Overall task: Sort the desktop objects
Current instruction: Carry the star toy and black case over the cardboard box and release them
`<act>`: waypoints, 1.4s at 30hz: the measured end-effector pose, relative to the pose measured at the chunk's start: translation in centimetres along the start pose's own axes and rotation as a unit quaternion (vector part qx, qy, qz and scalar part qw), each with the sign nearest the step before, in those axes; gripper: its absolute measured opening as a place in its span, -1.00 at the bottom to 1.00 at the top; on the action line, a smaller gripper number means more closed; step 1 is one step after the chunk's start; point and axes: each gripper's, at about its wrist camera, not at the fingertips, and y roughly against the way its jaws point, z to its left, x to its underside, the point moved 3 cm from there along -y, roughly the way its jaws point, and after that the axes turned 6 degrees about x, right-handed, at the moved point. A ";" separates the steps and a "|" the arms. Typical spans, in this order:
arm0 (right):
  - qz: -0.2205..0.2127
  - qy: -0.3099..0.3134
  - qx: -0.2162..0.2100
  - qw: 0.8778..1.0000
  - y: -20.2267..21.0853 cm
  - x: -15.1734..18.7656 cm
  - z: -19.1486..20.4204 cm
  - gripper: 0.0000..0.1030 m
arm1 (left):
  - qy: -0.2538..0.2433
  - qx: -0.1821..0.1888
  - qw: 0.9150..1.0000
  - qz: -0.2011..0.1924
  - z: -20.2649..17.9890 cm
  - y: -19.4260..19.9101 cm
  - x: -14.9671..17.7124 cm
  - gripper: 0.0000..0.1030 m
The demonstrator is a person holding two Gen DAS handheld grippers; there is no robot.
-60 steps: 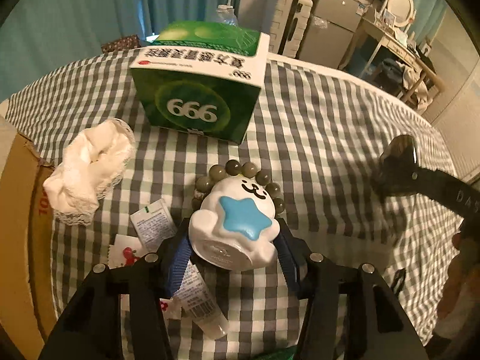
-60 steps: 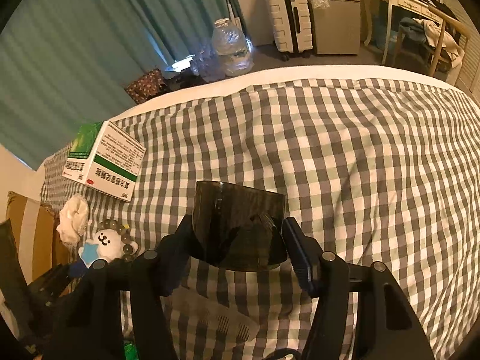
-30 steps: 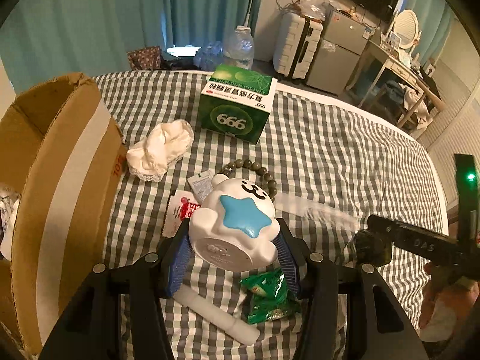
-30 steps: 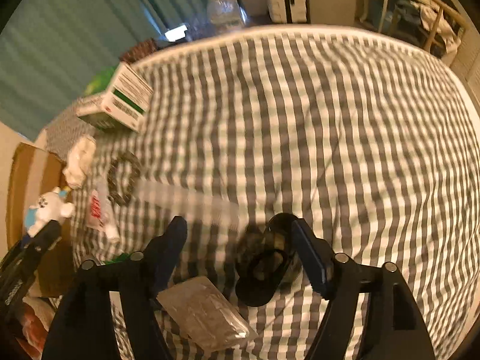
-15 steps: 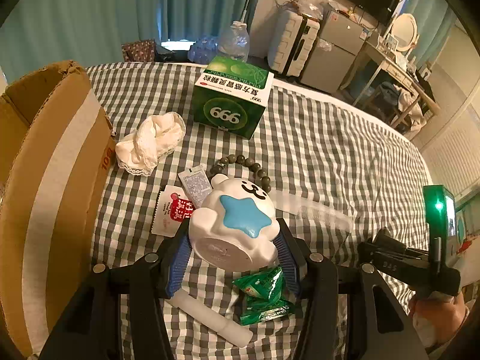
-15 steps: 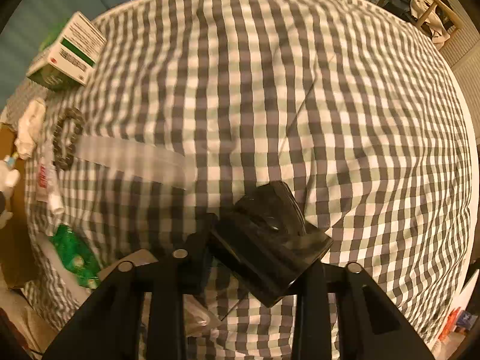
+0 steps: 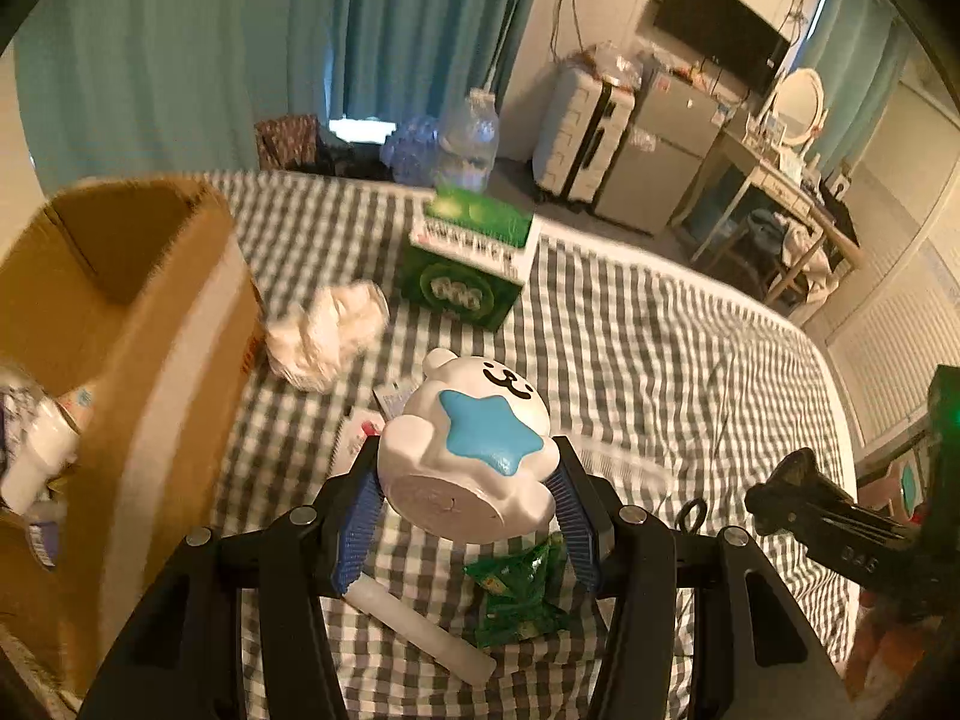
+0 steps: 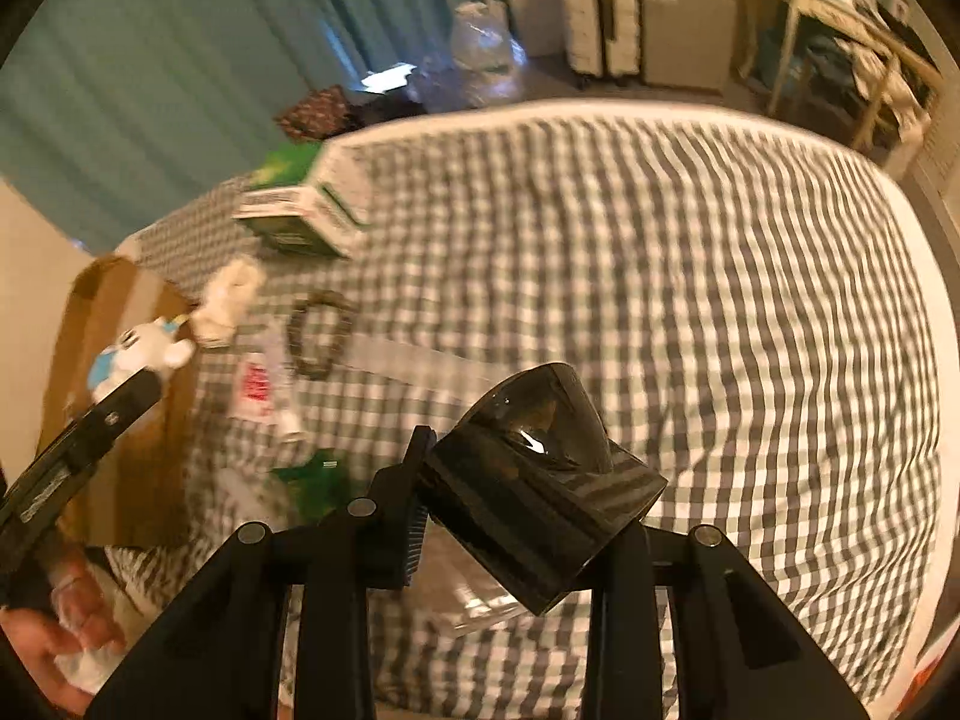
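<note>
Right tongs (image 8: 516, 516), wider earlier, have just closed onto the black case (image 8: 540, 492); left tongs (image 7: 468, 504) keep clamping the white figurine (image 7: 468, 450).

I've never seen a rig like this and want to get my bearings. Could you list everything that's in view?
bear figurine: 1, white with a blue star, clamped in the left gripper
dark glossy case: 1, black, clamped in the right gripper
medicine box: 1, green and white, far side of the cloth
cardboard box: 1, brown, open, left of the cloth
lace cloth: 1, white, beside the cardboard box
bead bracelet: 1, dark, mid cloth
green packet: 1, below the figurine
white tube: 1, beside the packet
checked cloth: 1, grey and white, under everything
left gripper: black, blue pads
right gripper: black
</note>
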 end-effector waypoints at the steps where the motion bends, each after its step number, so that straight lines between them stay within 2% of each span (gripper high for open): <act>1: -0.008 0.010 -0.006 1.000 0.8 -0.1 1.1 -0.42 | -0.001 0.001 1.000 -0.014 0.0 1.0 -0.4 0.06; 6: -0.044 0.066 -0.043 0.996 4.7 -1.0 6.6 -0.42 | 0.017 0.007 0.997 -0.070 1.8 5.0 -2.0 0.06; 9: -0.064 0.098 -0.086 0.989 6.8 -1.6 11.2 -0.42 | 0.033 0.002 0.994 -0.102 3.7 7.7 -2.9 0.06; 12: -0.067 0.127 -0.135 0.980 7.8 -2.0 16.2 -0.42 | 0.071 0.002 0.989 -0.133 7.0 10.4 -3.5 0.06; 15: -0.065 0.158 -0.162 0.972 7.5 -2.3 21.5 -0.42 | 0.110 -0.032 0.982 -0.152 11.0 12.5 -3.7 0.06; 19: -0.057 0.186 -0.185 0.963 5.9 -2.3 27.3 -0.42 | 0.129 -0.125 0.973 -0.145 16.3 13.5 -3.1 0.06; 22: -0.041 0.198 -0.202 0.958 4.2 -2.2 30.8 -0.42 | 0.155 -0.176 0.963 -0.130 19.0 12.9 -2.4 0.06; 25: -0.028 0.204 -0.196 0.959 2.3 -2.1 33.4 -0.42 | 0.169 -0.178 0.962 -0.117 20.0 11.2 -2.1 0.06; 31: -0.022 0.204 -0.190 0.960 0.2 -2.4 35.5 -0.36 | 0.155 -0.190 0.963 -0.116 20.2 9.4 -2.6 0.08; 32: -0.023 0.203 -0.189 0.961 0.1 -2.6 35.6 -0.15 | 0.156 -0.187 0.963 -0.115 20.7 9.4 -2.6 0.13; 33: -0.023 0.201 -0.186 0.961 0.0 -2.9 35.7 0.20 | 0.158 -0.185 0.963 -0.117 20.9 9.3 -2.6 0.20; 34: -0.032 0.195 -0.185 0.963 0.0 -3.3 35.8 0.31 | 0.160 -0.189 0.961 -0.120 21.0 9.3 -2.5 0.48; 35: -0.041 0.187 -0.188 0.963 0.4 -3.7 35.8 0.34 | 0.161 -0.197 0.959 -0.122 20.9 9.6 -2.6 0.76; 36: -0.049 0.179 -0.194 0.963 0.9 -3.9 35.6 0.34 | 0.161 -0.207 0.957 -0.126 20.9 9.7 -2.6 0.83; 40: -0.052 0.155 -0.227 0.960 2.1 -4.8 34.8 0.35 | 0.159 -0.218 0.953 -0.139 20.6 10.4 -2.8 0.99; 42: -0.057 0.151 -0.236 0.958 2.8 -5.0 34.4 0.35 | 0.161 -0.219 0.952 -0.143 20.5 10.6 -2.8 1.00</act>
